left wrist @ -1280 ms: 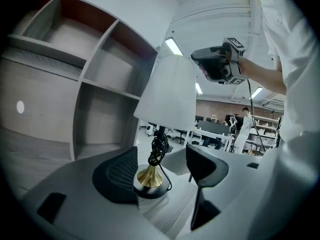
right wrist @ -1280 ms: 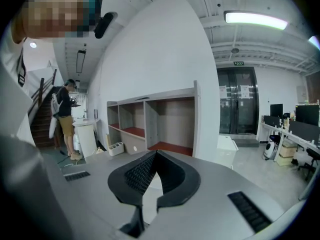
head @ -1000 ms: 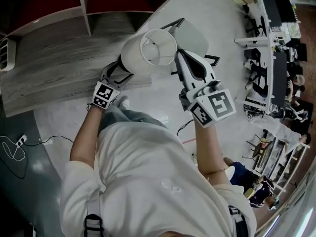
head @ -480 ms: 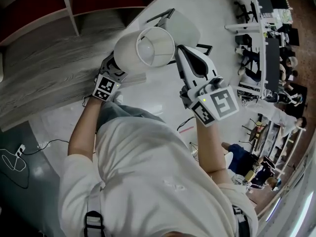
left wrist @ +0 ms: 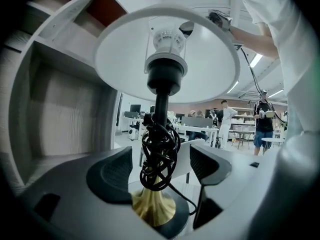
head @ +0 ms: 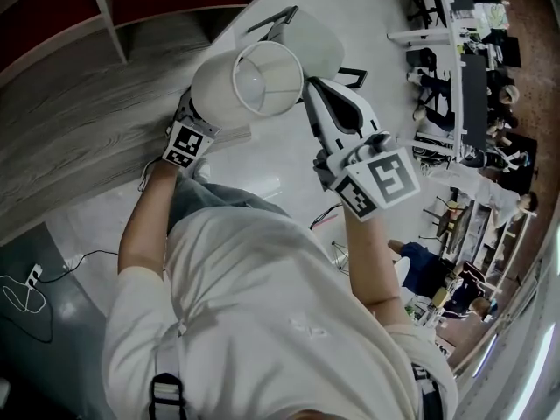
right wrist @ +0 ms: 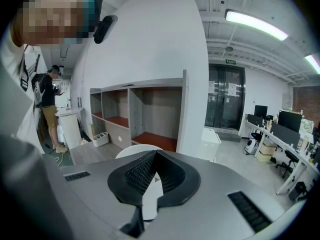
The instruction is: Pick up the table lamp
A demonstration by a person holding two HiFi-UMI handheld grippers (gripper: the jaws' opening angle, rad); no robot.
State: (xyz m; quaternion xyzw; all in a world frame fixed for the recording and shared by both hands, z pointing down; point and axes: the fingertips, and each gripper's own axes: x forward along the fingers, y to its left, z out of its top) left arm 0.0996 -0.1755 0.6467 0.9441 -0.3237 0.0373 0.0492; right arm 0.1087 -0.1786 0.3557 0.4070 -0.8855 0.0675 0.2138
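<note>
The left gripper [left wrist: 161,165] is holding its jaws wide apart around the table lamp [left wrist: 162,81]. Its pads are standing clear of the dark stem and of the bundled cord [left wrist: 159,149] wound on it. The brass foot [left wrist: 152,208] is showing only in part, behind the gripper's body. In the head view the white shade [head: 229,90] is covering those jaws and the lamp's foot, above the grey wooden desk [head: 79,138]. The right gripper [right wrist: 156,153] is hovering beside the shade's rim, jaws pressed together on nothing. A white shape behind them is too cut off to name.
</note>
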